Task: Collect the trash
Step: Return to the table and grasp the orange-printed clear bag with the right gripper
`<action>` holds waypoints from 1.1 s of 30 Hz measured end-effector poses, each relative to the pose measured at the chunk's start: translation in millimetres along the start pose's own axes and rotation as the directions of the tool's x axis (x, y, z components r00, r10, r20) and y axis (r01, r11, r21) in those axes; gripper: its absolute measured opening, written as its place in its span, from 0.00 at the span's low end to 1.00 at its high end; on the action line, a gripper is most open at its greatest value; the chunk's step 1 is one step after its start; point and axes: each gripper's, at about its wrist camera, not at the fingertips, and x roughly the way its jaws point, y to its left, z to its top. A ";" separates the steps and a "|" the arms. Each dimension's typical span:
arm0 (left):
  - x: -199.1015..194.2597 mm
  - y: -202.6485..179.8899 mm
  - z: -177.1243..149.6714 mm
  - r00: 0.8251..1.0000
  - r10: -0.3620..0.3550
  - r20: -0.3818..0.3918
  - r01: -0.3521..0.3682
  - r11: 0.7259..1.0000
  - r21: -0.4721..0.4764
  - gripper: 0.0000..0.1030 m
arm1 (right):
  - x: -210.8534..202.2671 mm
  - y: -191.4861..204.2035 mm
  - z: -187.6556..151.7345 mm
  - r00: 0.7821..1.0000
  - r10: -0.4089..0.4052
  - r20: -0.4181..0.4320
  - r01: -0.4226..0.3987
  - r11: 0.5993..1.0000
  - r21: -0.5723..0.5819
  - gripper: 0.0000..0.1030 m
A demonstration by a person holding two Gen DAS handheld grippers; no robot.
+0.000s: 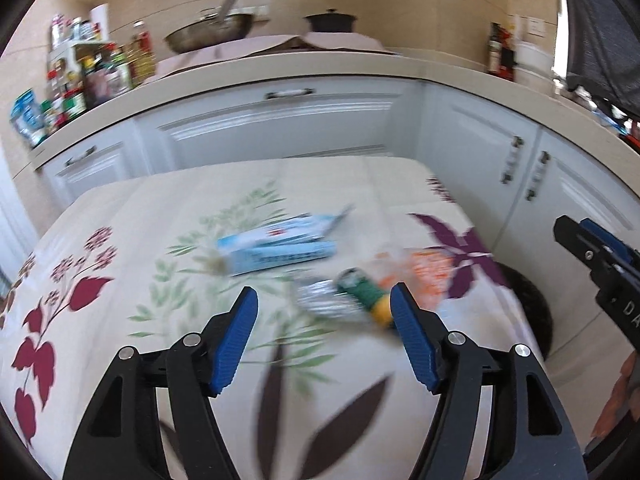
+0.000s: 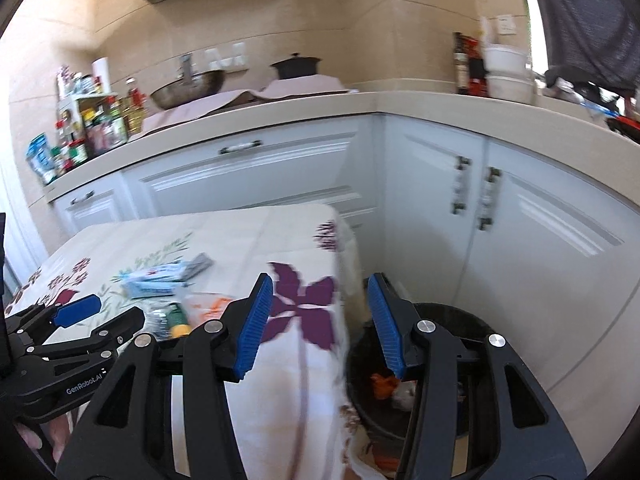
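Trash lies on a table with a flowered cloth (image 1: 120,220): a blue-and-white carton (image 1: 276,246), a crumpled foil wad (image 1: 326,300), a small green-and-yellow bottle (image 1: 366,294) and an orange-printed clear wrapper (image 1: 424,272). My left gripper (image 1: 324,294) is open just short of the foil and bottle, and its pads grip nothing. The bottle lies close to its right finger. My right gripper (image 2: 320,280) is open and empty, hanging over the table's right edge above a black bin (image 2: 476,332). The bin holds orange scraps (image 2: 382,384).
White cabinets (image 1: 280,120) and a beige counter (image 1: 320,66) run behind and to the right of the table. Spice bottles (image 1: 80,76), a wok (image 1: 208,32) and a dark pot (image 1: 330,20) stand on it. The bin (image 1: 532,304) sits on the floor by the table's right corner.
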 end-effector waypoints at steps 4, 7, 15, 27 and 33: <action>2.0 29.3 -3.6 0.999 0.038 -0.011 -0.039 0.998 -0.045 0.65 | 10.2 22.7 0.0 0.999 0.039 -0.031 -0.040 0.999 -0.026 0.47; 3.6 49.6 -5.6 0.998 0.063 -0.015 -0.064 0.995 -0.074 0.65 | 19.5 40.5 -0.1 0.997 0.058 -0.052 -0.061 0.997 -0.053 0.53; 7.1 91.8 -9.8 0.994 0.101 -0.032 -0.105 0.984 -0.142 0.65 | 52.1 78.6 -4.9 0.986 0.084 -0.141 -0.101 0.988 -0.113 0.53; 10.6 122.8 -14.0 0.994 0.096 -0.052 -0.105 0.973 -0.206 0.66 | 88.2 101.8 -9.0 0.965 0.053 -0.258 -0.097 0.982 -0.162 0.37; 12.5 123.5 -15.3 0.995 0.082 -0.056 -0.092 0.973 -0.213 0.66 | 88.6 100.0 -7.7 0.964 0.055 -0.259 -0.098 0.983 -0.158 0.21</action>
